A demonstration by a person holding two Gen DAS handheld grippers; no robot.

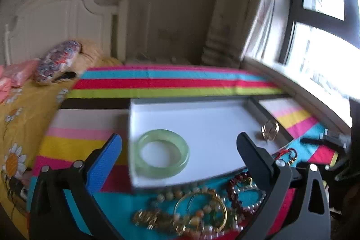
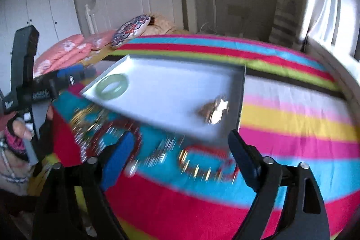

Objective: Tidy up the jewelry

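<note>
The left gripper is wide open and holds nothing. It hangs over the near edge of the white tray, with the green bangle between its two fingers in the picture, a little way ahead. The right gripper is wide open too, with nothing in it. It points at the red string bracelet on the bed cover, just in front of the tray.

The tray holds only two things: the green bangle at one end and a small gold piece at the other. The rest of the jewelry sits in a pile on the striped blanket, touching the tray's front edge.

The next job looks like picking one piece out of the pile. It is best to go slow and pinch just one loop, because the beads and gold rings are tangled and could drag each other along. The right view is very smeared, so a steadier approach would help.

The left view shows the pile sharp: beads, a gold ring bangle, dark red beads. The right view shows the person's hand holding the other gripper's handle.
</note>
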